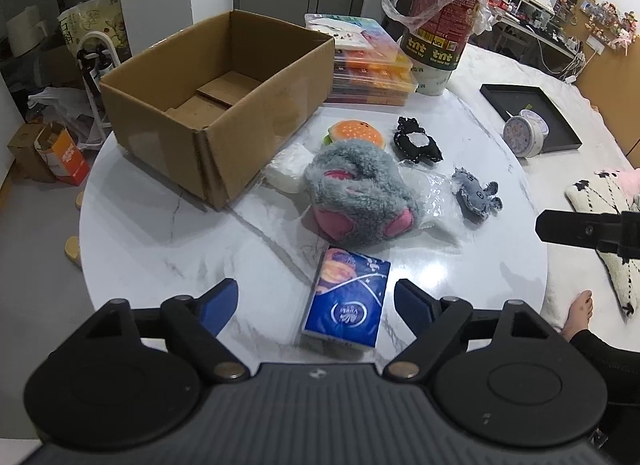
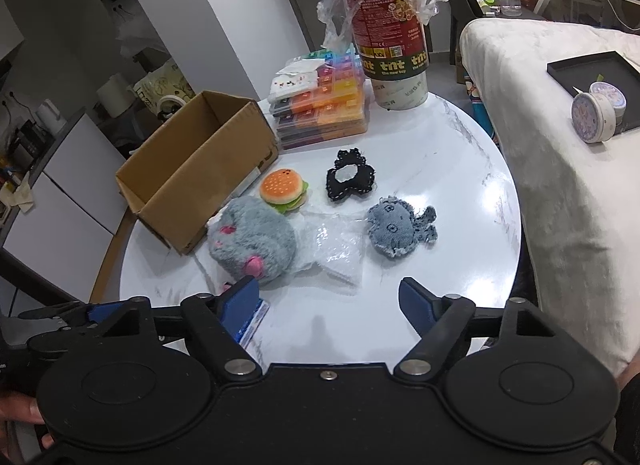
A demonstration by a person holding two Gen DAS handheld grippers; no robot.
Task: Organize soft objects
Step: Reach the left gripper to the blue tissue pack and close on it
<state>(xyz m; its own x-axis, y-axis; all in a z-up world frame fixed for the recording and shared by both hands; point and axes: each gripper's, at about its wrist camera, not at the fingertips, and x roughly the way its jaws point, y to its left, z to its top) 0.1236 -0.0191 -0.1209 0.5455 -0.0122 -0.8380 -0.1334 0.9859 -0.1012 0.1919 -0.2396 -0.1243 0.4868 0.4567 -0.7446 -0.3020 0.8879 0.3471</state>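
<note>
On the round white marble table (image 1: 160,233) lie a grey and pink plush (image 1: 356,201) (image 2: 252,241), a burger plush (image 1: 358,133) (image 2: 284,187), a black fabric piece (image 1: 416,143) (image 2: 350,179), a denim elephant toy (image 1: 476,195) (image 2: 396,231), a clear bag (image 2: 340,249) and a white soft block (image 1: 290,167). An open cardboard box (image 1: 216,105) (image 2: 200,169) stands to their left with only loose cardboard pieces inside. My left gripper (image 1: 316,301) is open, and a blue tissue pack (image 1: 346,301) lies between its fingers, untouched. My right gripper (image 2: 328,297) is open over bare table, short of the clear bag.
Behind the toys stand a stack of coloured plastic cases (image 1: 368,69) and a red tub lined with a plastic bag (image 1: 436,25). To the right, a black tray (image 1: 532,117) and a round tin (image 1: 524,133) rest on a white-covered couch. A person's bare foot (image 1: 580,313) shows at the table's right.
</note>
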